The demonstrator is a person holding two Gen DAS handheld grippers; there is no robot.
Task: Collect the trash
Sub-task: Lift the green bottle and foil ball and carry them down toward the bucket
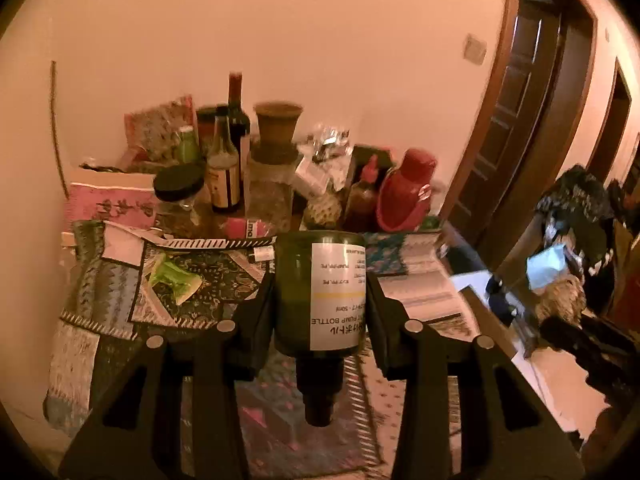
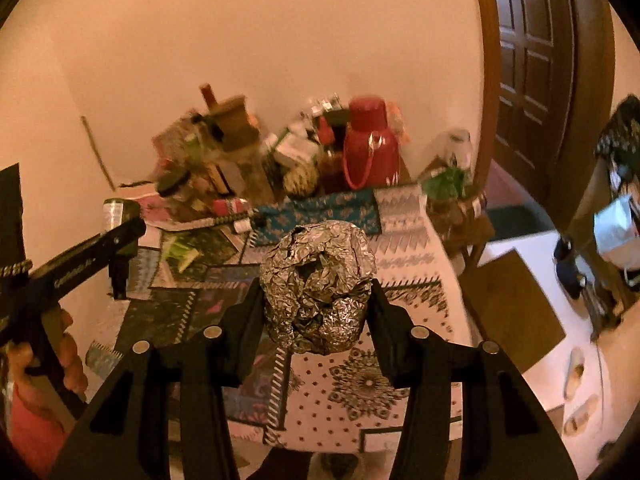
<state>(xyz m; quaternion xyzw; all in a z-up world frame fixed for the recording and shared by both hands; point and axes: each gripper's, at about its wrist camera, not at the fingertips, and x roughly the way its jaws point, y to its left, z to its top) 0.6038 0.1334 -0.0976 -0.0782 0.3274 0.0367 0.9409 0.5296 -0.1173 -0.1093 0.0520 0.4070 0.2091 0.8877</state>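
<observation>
Left gripper: our left gripper is clamped on a dark green pump bottle, both black fingers pressed against its sides, jaws only as far apart as the bottle's width.
Pump bottle: we hold it clear of the table with its base pointing away and its black neck toward the camera; the white label reads upside down.
Right gripper: our right gripper is closed on a crumpled foil ball, pads touching it on both sides, the ball lifted above the cloth.
Left hand: in the right wrist view we see our left hand wrapped round the gripper's handle at the left edge, with the green bottle's end showing past its fingers.
Table: below both grippers lies a table under a patchwork patterned tablecloth.
Loose scraps: a green wrapper lies on the cloth left of the bottle, with a torn piece of white paper just beyond it.
Back of table: against the wall we see a crowd of things: a tall wine bottle, a smaller labelled glass bottle, a black-lidded jar, a cork-topped glass jar, a red flask and a red-capped sauce bottle.
Right side: a dark wooden door stands beyond the table edge, and pale slippers lie on the floor.
</observation>
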